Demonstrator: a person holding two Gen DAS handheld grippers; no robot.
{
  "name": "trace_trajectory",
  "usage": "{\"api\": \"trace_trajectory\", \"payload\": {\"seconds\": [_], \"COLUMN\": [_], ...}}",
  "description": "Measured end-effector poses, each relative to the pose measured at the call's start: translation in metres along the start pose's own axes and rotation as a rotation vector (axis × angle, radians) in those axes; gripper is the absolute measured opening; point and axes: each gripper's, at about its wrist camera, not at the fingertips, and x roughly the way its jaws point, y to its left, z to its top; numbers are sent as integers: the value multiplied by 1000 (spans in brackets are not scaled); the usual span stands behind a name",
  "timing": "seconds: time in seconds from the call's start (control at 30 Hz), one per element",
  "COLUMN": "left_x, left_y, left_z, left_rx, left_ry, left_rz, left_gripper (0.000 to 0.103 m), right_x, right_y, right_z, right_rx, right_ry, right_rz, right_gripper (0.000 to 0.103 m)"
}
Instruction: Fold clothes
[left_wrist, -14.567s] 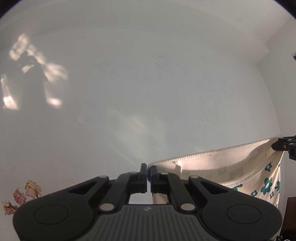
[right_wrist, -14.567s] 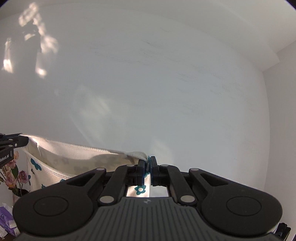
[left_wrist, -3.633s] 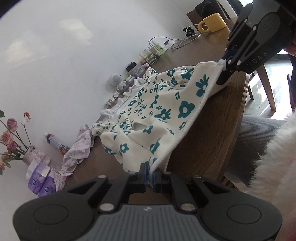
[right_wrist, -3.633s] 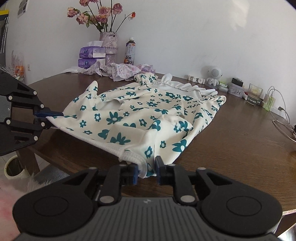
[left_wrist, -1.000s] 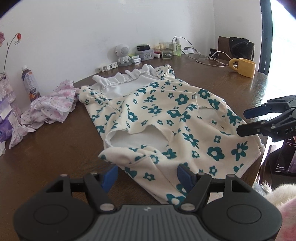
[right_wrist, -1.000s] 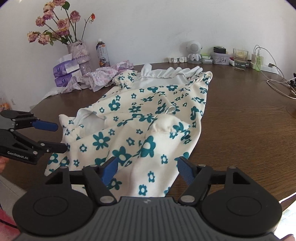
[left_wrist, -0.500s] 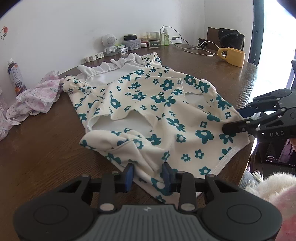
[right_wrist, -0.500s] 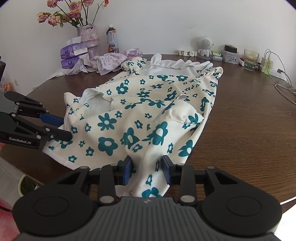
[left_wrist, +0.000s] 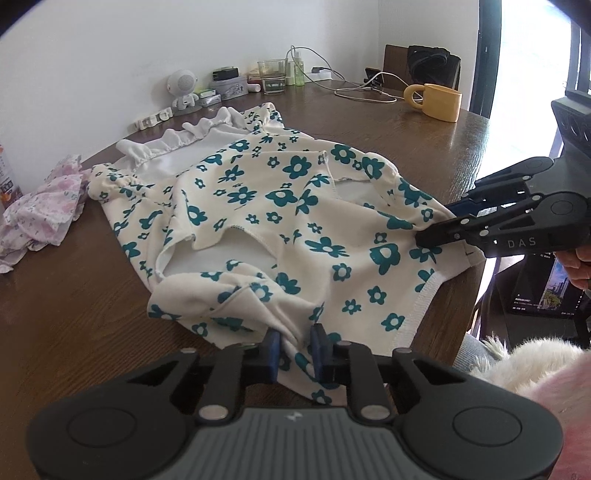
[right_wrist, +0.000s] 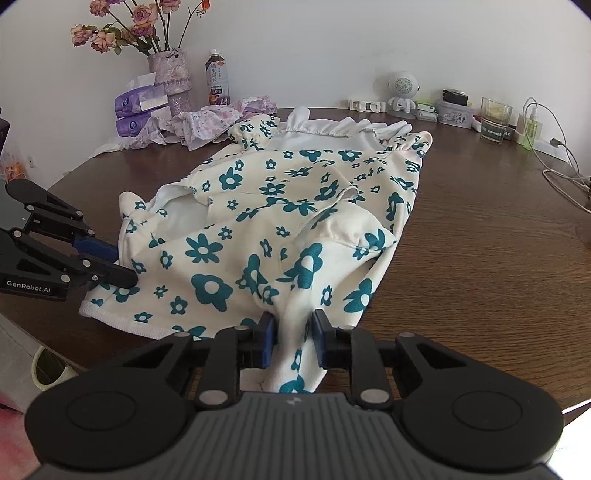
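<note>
A cream garment with teal flowers (left_wrist: 295, 206) lies spread and rumpled on the brown wooden table (left_wrist: 74, 314), its white ruffled end toward the wall. My left gripper (left_wrist: 295, 345) is shut on a bunched fold at the garment's near left hem. In the right wrist view the same garment (right_wrist: 280, 206) reaches the table's front edge, where my right gripper (right_wrist: 293, 328) is shut on a gathered strip of its near right hem. Each gripper shows in the other's view: the right gripper (left_wrist: 443, 225) at the hem corner, the left gripper (right_wrist: 122, 264) at the opposite corner.
A pink floral cloth (right_wrist: 214, 118) is heaped at the back left beside a flower vase (right_wrist: 173, 77), a bottle (right_wrist: 218, 79) and tissue packs (right_wrist: 136, 107). Along the wall stand a toy robot (right_wrist: 402, 90), a glass (right_wrist: 495, 118) and cables (right_wrist: 561, 162). A yellow mug (left_wrist: 439, 101) sits far right.
Both grippers were wide open a second ago with the garment lying loose. They moved in on the near hem and their fingers have closed on bunched fabric.
</note>
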Motion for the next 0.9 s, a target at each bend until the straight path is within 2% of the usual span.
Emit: {"api": "trace_trajectory", "payload": {"seconds": [0.37,0.53,0.67,0.77,0.83,0.9], "left_x": [43,67,75,73,61,46], "left_y": [-50,-73,-81,-78,-71,-62], "left_z": [52,80,90,91,89,86], "left_rx": [85,140,174,165,142,120], "left_ry": [21,19,22,26,2,-25], "left_rz": [-41,-48,-42,-54,-79,-96], "left_gripper": [17,17,17,19,23,44], "right_x": [3,9,10,4,-9,-32], "right_y": [-81,-121,-131,-129,-124,-114], "right_z": [11,17,18,17,17,19], "right_rx": [-26,0,11,35,49,35], "right_ry": [6,4,1,-7,-34,-89], "right_rz": [-54,-80,-84,-84,-93,-104], "right_gripper": [20,20,21,31,38,45]}}
